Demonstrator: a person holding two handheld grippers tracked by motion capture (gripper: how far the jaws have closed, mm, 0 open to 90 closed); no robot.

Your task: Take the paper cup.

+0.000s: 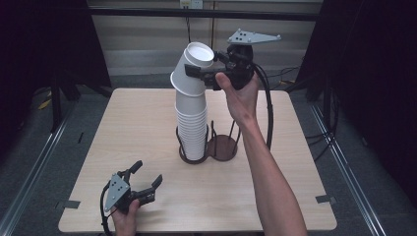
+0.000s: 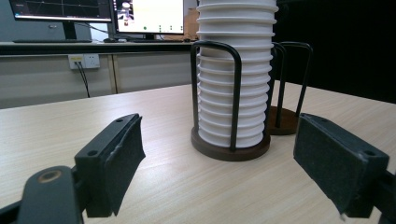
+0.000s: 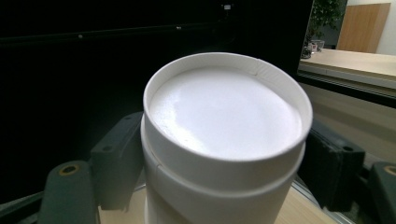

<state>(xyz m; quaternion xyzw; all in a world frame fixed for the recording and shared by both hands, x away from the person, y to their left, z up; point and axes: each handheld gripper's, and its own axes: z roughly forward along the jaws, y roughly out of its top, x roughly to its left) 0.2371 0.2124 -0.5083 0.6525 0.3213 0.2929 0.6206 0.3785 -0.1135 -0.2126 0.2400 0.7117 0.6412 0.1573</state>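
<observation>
Left gripper (image 1: 147,189) sits low on the table (image 1: 295,196) at 7 o'clock, jaws apart, nothing between them; its own view shows both pads (image 2: 122,161) spread with bare wood between. Past it, mid-table, a dark wire rack (image 1: 206,147) with two round bays: the 9 o'clock bay holds a stack (image 1: 192,128) of white paper cups, upside down, bases up, nested tight; the 3 o'clock bay stands bare. Stack's long axis runs vertical, well taller than the rack's hoops. Top cup (image 1: 193,69) is plain white, tapered, recessed base, rolled seam ring under it. It's tipped off the stack axis, base pointing up and toward 1 o'clock, its wide mouth over the stack's top. Right gripper (image 1: 202,73) is up at 12 o'clock above the rack, coming in level from the 3 o'clock side, clamped on that cup's wall, one jaw each side. Right gripper view shows the cup's base (image 3: 224,112) dead-on plus both pads against the wall. Left gripper view gives the stack's rim ridges (image 2: 233,93) and the hoops up close. High view alone gives the tilt.
</observation>
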